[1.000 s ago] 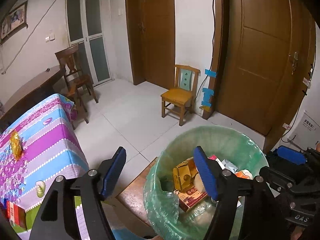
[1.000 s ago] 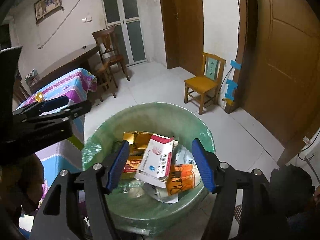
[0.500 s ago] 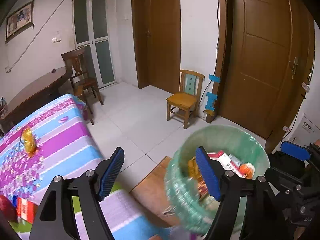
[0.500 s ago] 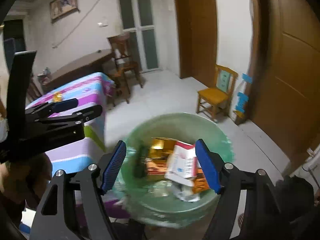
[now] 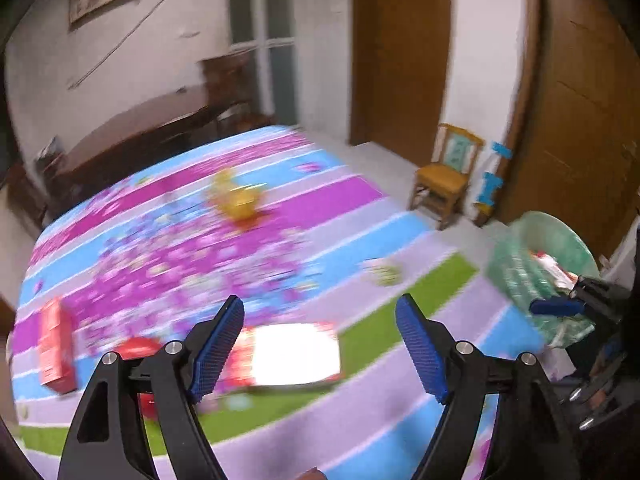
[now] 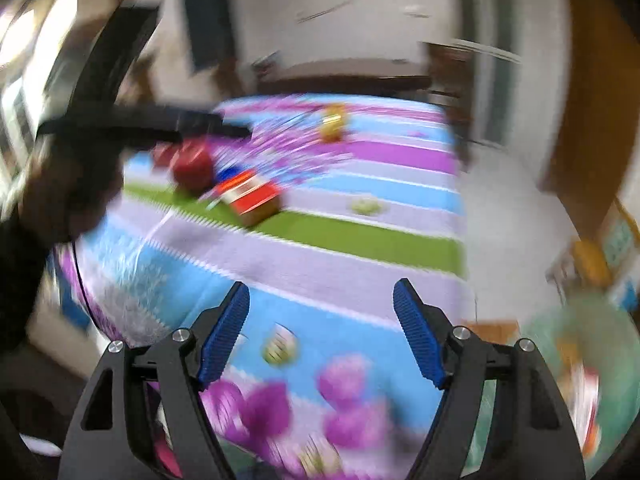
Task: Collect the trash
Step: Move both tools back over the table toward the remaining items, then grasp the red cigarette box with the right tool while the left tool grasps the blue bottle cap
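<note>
Tabletop (image 5: 360, 236) under striped cloth: purple, blue, lilac, green bands, flower print. On it: red-and-white box (image 5: 292, 354) across green band, round red item (image 5: 138, 350) just beside it, red carton (image 5: 56, 346) near left edge, crumpled gold wrapper (image 5: 236, 198) toward far side. All motion-blurred.

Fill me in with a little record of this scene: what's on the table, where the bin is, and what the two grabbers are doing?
Table: striped, flowered cloth in purple, blue and green
Trash on table: red-and-white box, red box at the left edge, round red item, gold wrapper; all blurred
Bin: green-lined bin beside the table, packaging inside
Left gripper: jaws opening, nothing between them, red-and-white box just ahead
Right gripper: jaws opening, empty, over the cloth
</note>
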Demonstrator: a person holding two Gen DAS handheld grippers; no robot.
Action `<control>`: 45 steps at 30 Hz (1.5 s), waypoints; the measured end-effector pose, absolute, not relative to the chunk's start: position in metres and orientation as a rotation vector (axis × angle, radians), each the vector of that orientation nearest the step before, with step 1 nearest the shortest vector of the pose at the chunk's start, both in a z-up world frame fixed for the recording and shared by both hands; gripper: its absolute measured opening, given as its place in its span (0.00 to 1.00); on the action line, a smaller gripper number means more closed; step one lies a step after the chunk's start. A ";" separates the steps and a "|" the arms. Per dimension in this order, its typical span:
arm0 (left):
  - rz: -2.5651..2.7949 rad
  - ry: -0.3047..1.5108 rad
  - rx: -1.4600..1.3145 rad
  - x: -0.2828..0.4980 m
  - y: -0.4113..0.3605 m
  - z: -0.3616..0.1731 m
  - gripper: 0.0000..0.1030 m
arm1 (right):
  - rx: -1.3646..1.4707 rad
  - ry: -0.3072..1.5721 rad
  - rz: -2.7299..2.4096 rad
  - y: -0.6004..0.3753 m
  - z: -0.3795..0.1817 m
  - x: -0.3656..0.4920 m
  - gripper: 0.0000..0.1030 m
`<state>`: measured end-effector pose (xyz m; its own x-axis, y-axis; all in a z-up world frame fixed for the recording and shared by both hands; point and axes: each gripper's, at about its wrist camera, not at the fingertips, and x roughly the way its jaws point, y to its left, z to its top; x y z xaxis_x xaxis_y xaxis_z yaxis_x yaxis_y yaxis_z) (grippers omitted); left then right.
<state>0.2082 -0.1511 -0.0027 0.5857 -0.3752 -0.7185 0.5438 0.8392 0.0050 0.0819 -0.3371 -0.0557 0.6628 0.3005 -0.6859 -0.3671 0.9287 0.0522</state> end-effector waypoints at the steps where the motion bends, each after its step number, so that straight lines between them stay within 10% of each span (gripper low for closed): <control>1: -0.541 0.819 0.223 0.222 -0.129 0.000 0.76 | -0.148 0.774 0.433 -0.320 -0.060 0.096 0.70; 18: -0.525 1.007 0.321 0.298 -0.074 -0.025 0.76 | -0.386 0.897 0.599 -0.202 -0.097 0.235 0.77; 24: -0.541 1.120 0.308 0.322 -0.098 -0.049 0.76 | -0.283 0.922 0.503 -0.228 -0.105 0.242 0.20; 45: -0.722 1.394 0.366 0.303 -0.166 -0.092 0.67 | -0.081 0.846 0.410 -0.326 -0.089 0.188 0.21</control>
<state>0.3026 -0.1656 -0.0924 0.0119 -0.2432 -0.9699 0.6519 0.7374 -0.1769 0.1877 -0.3262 -0.0887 0.5901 0.3198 -0.7413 -0.3835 0.9190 0.0912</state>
